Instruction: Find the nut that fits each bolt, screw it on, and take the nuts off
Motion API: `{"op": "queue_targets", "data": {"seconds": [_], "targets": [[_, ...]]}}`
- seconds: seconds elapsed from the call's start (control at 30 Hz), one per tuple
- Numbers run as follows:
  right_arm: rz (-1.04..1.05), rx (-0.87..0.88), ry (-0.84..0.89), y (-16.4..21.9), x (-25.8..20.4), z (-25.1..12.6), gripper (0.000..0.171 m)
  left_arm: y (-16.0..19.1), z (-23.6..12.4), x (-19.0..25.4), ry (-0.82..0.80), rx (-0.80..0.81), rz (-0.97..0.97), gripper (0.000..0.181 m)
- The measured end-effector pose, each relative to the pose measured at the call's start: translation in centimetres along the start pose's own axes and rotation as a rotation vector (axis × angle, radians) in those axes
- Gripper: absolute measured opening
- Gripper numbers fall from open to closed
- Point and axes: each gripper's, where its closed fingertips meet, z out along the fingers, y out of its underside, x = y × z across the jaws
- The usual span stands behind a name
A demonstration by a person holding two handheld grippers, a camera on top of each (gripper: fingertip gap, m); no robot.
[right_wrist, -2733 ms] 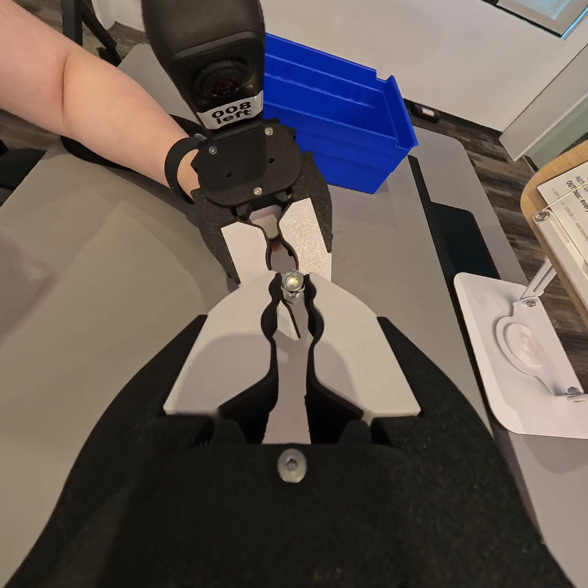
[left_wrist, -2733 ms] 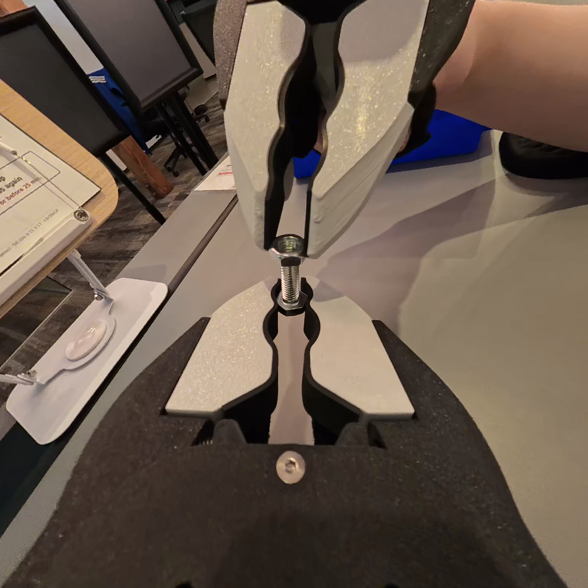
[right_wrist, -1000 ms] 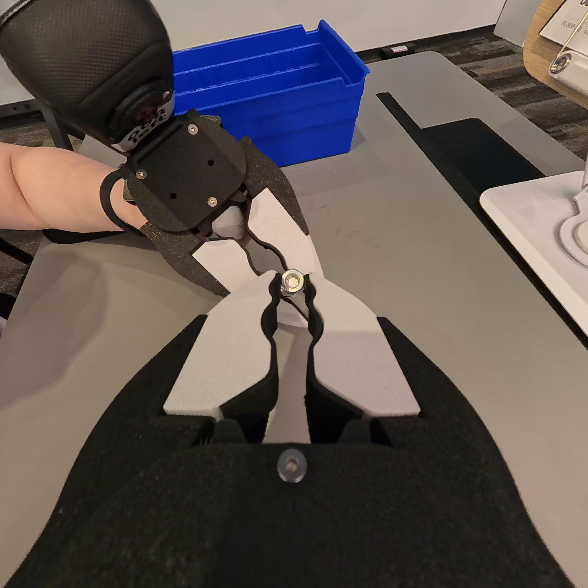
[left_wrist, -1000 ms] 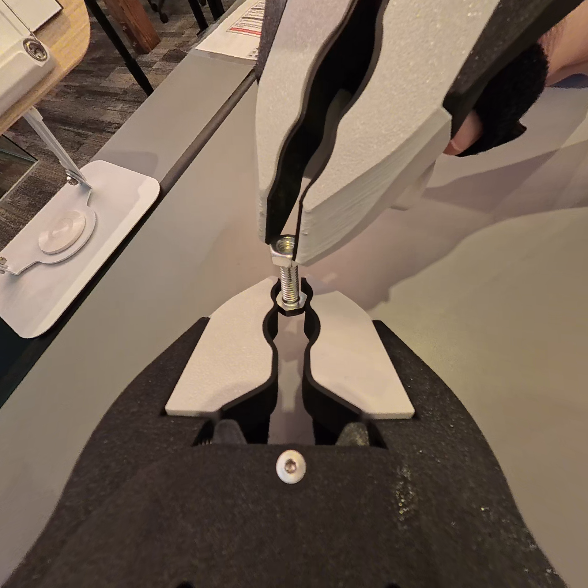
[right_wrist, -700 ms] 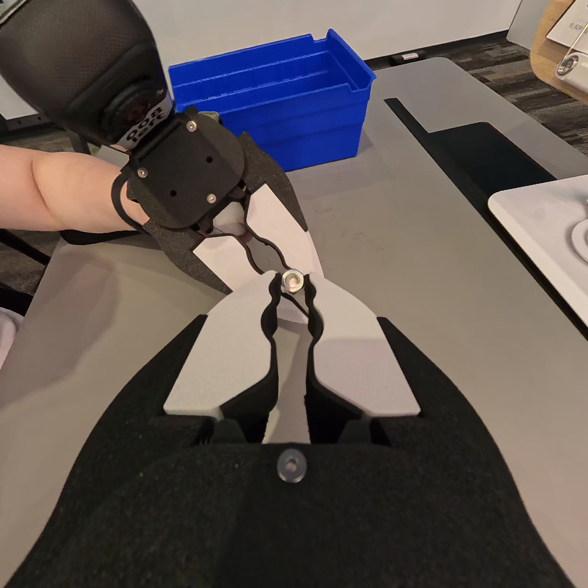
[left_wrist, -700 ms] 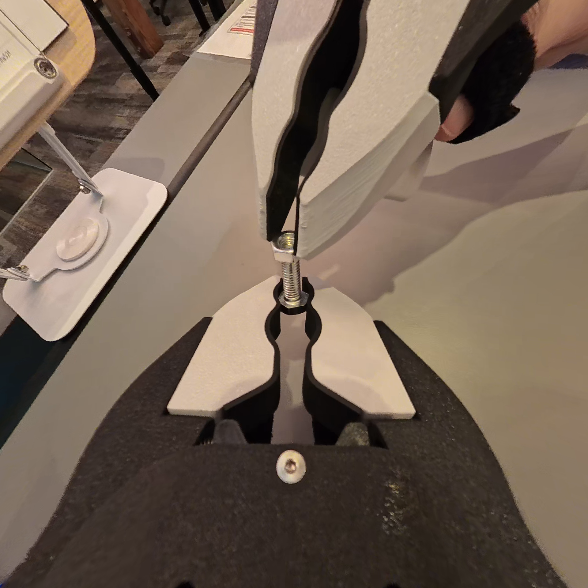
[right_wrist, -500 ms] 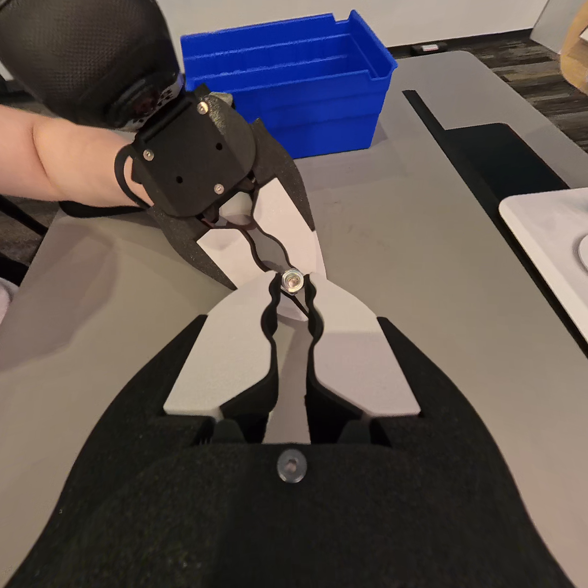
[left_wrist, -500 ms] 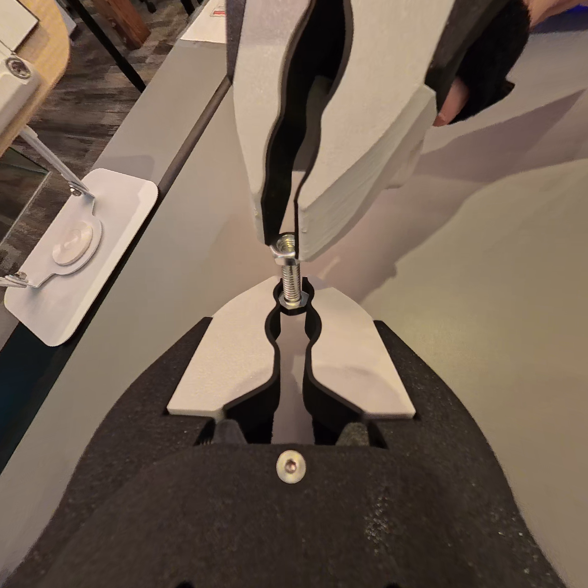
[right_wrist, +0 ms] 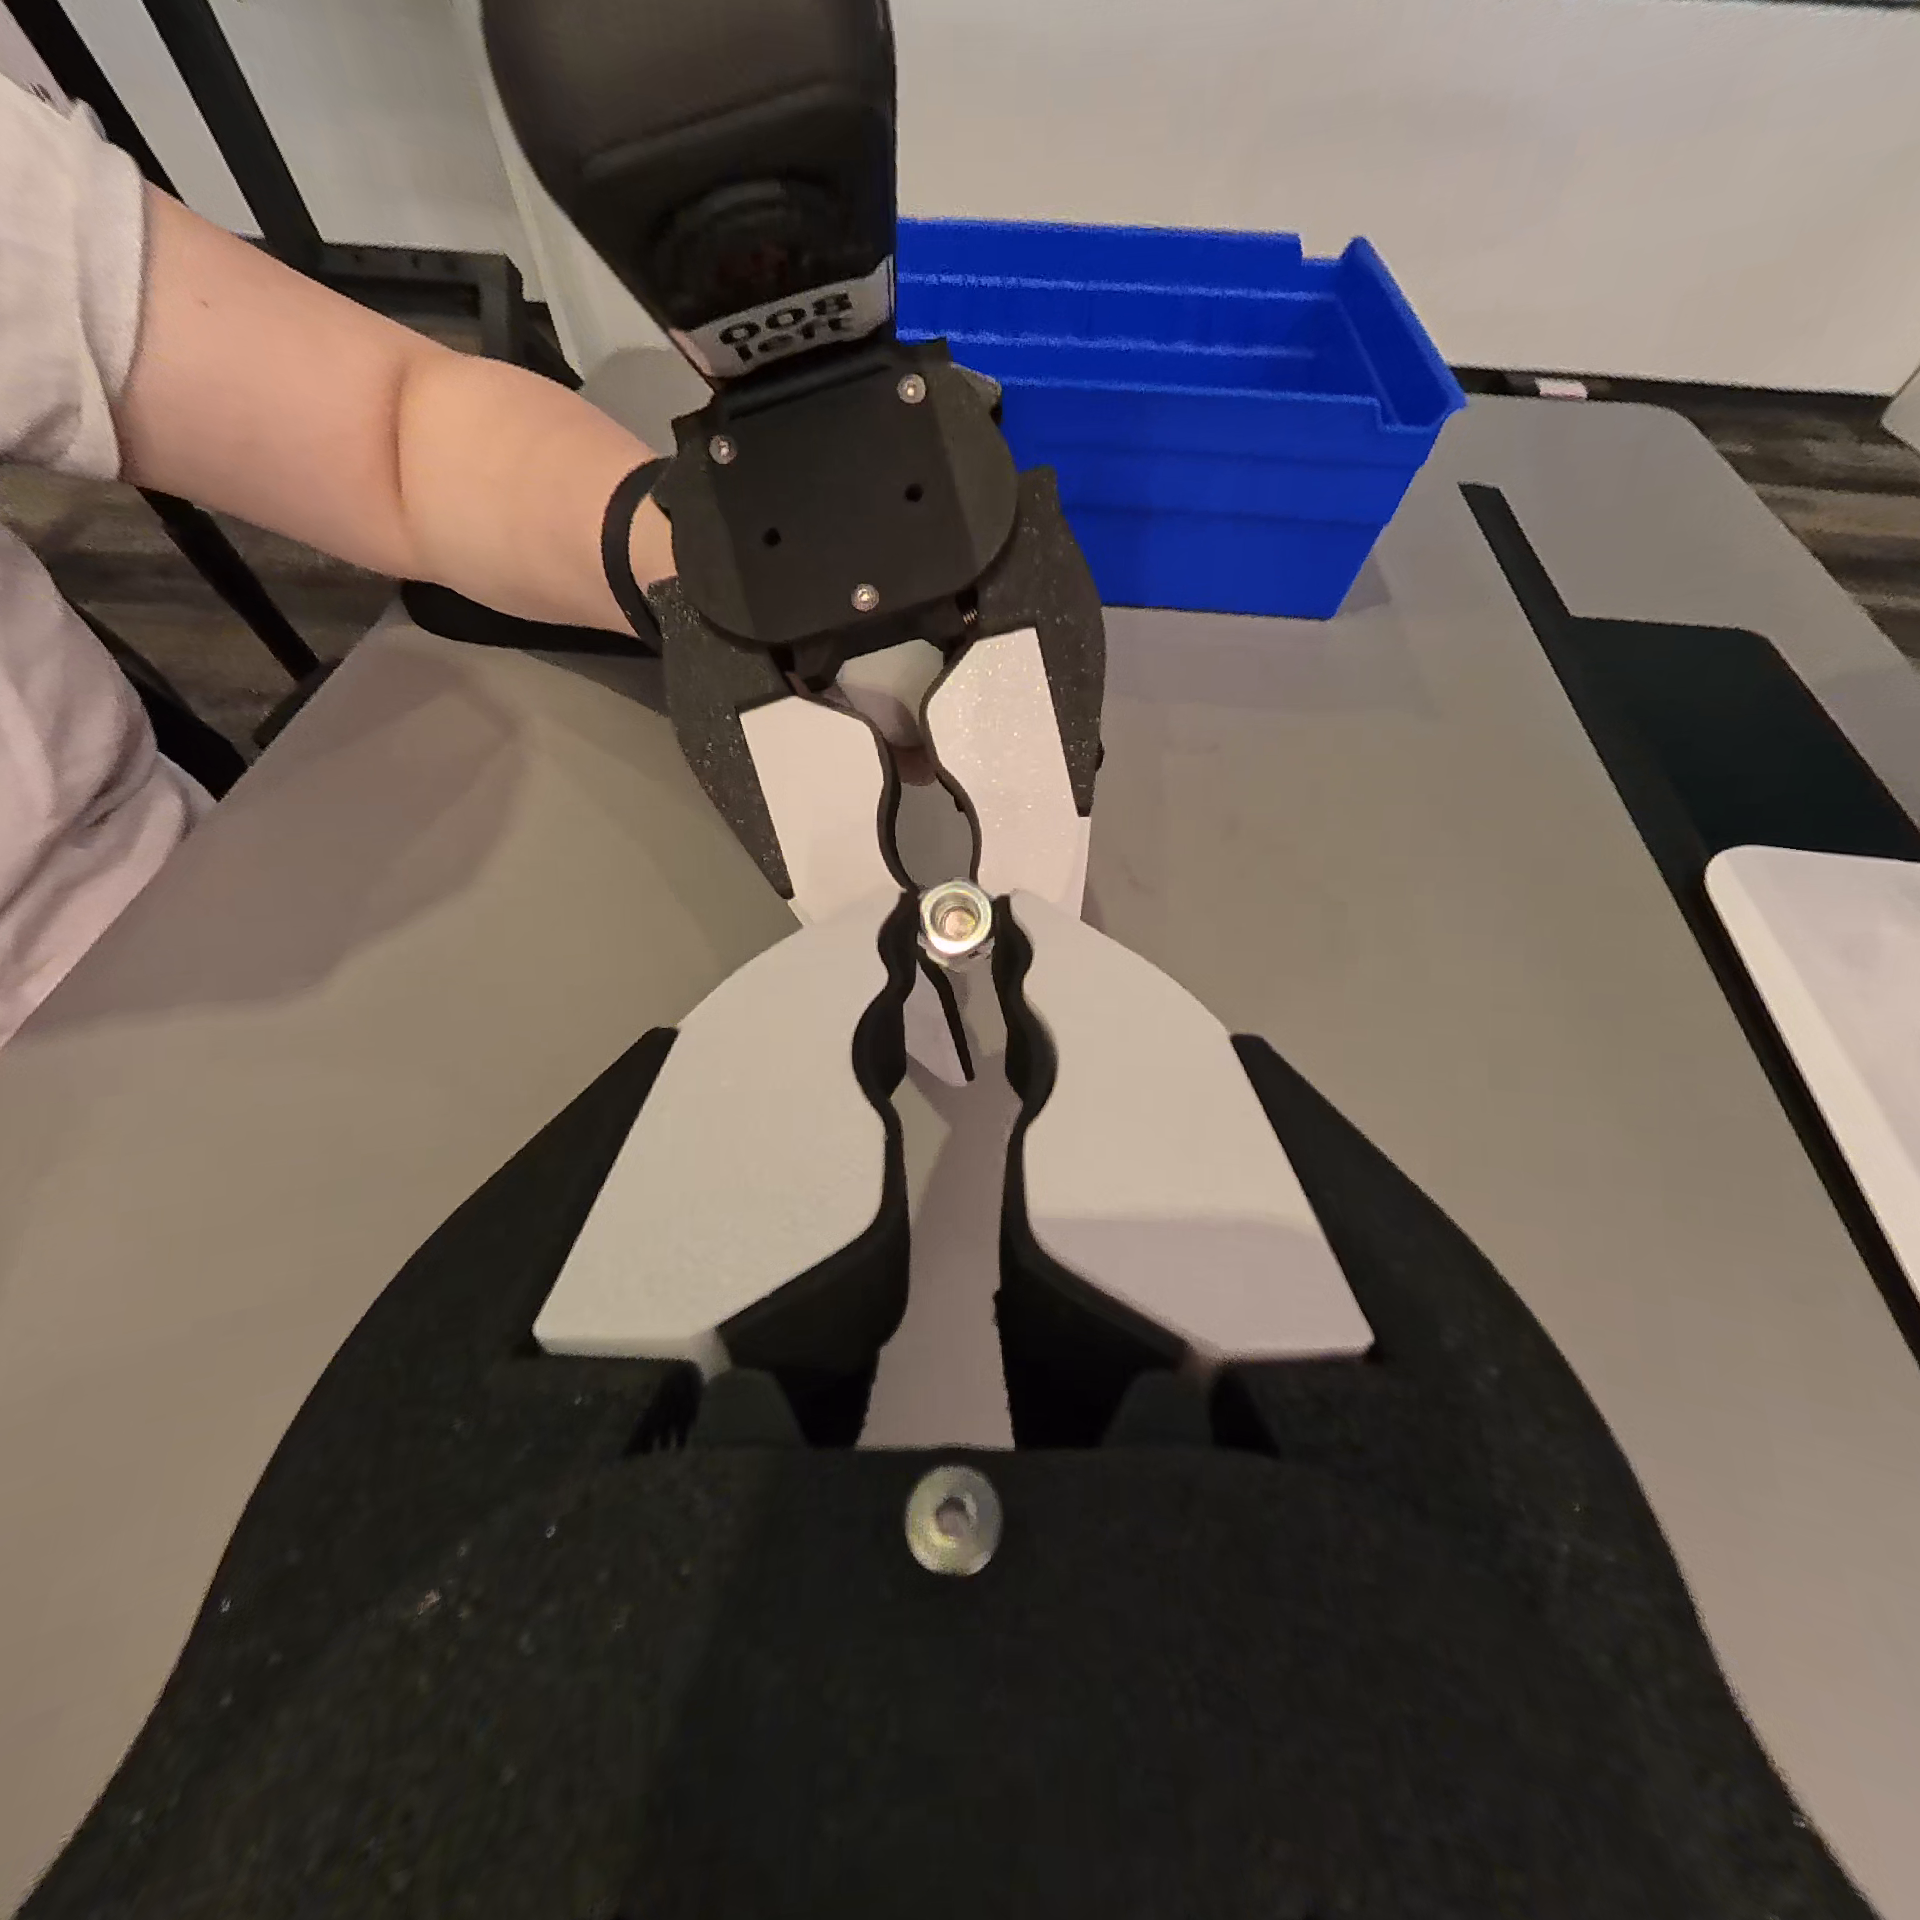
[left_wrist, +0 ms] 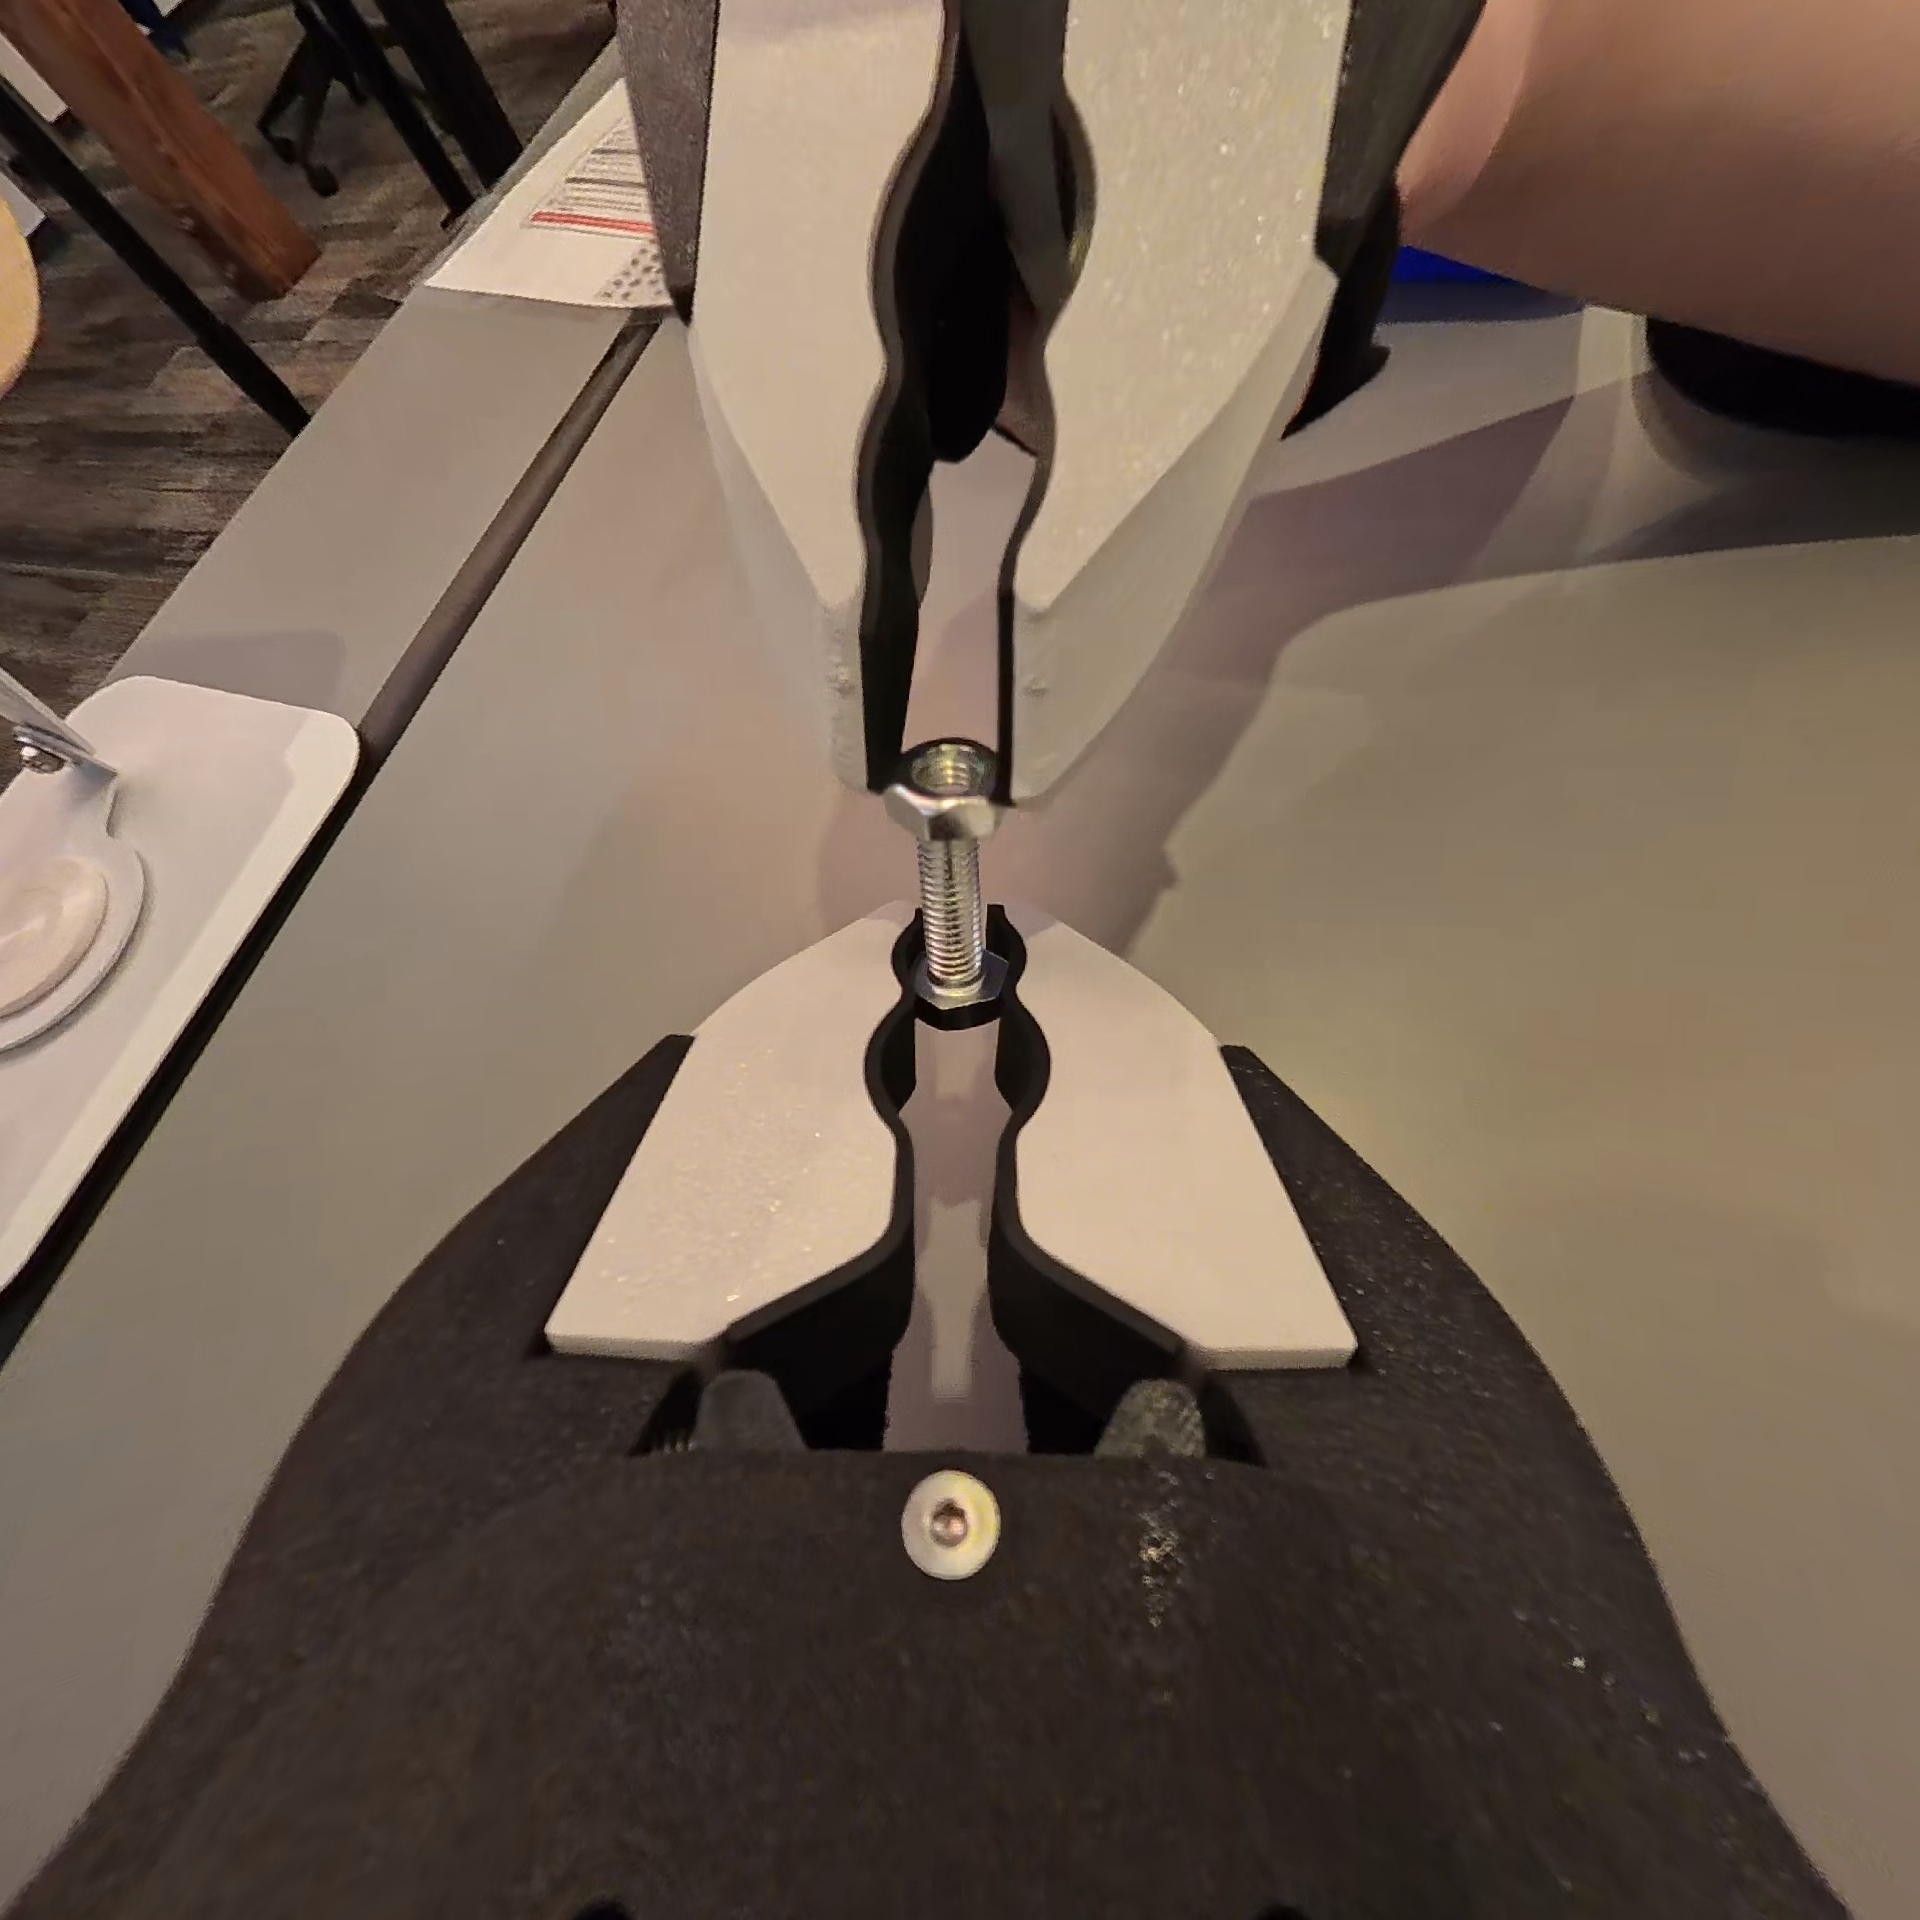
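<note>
One bolt, one nut, two grippers above the grey table.
My left gripper clamps the bolt head; my right gripper grips the single nut on its far end.

Open grey surface is seen right of both tongs. Passage ahead is blocked by the blue bin; the right edge is occupied by a white base plate.

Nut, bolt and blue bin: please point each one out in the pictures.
nut (left_wrist: pixel 940 806), left wrist view, on its hex side facing the camera.
bolt (left_wrist: pixel 947 910), left wrist view, on the bare threaded shank.
blue bin (right_wrist: pixel 1226 509), right wrist view, on its front wall.
</note>
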Motion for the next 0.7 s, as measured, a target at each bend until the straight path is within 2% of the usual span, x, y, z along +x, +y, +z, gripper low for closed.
{"op": "queue_targets", "data": {"seconds": [0.3, 0.7], "targets": [[0.032, 0.106, -0.066, -0.7, -0.5, -0.5, 0.014, -0.8, -0.2, 0.2, 0.009, 0.047, 0.0, 0.01], [0.066, 0.132, -0.1, -0.6, -0.5, -0.6, 0.014, -1.1, -0.3, 0.6, 0.05, 0.072, -0.029, 0.01]]}}
